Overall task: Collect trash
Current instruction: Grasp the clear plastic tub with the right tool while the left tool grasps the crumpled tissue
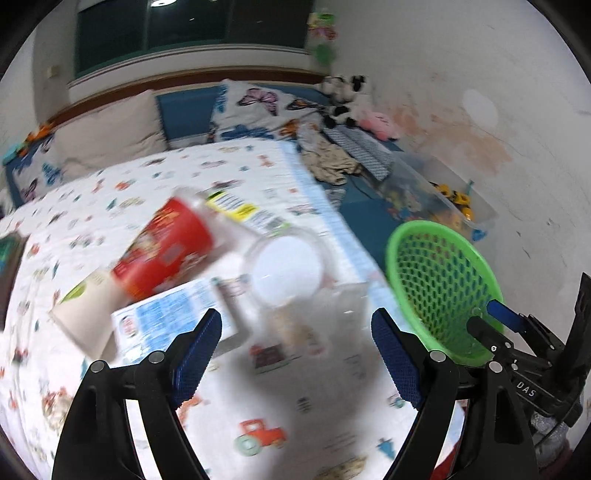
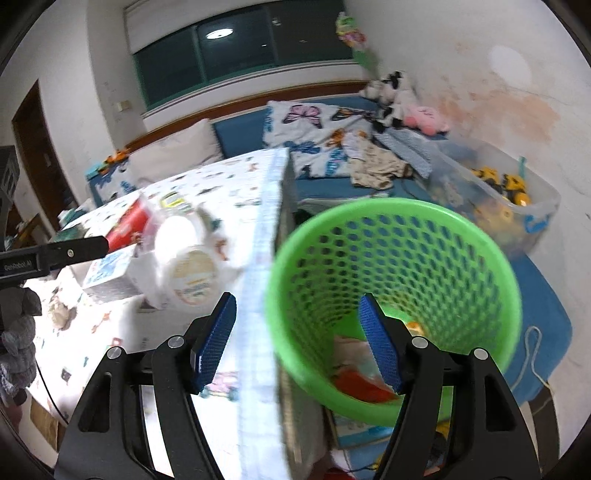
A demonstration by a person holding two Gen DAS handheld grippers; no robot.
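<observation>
light: indoor, ceiling lamp reflection point(image 2: 219, 34) in dark window | shadow: soft grey patch on bedspread point(image 1: 258, 387) | blur: motion smear — both views | edges: fisheye bending, black vignette corners

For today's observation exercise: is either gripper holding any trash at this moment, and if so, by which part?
Nothing is held. The left gripper and the right gripper are both open and empty; the red cup lies on the bed.

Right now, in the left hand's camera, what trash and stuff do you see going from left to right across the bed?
White paper cup → red cup → clear plastic tub → green basket off the bed's edge.
</observation>
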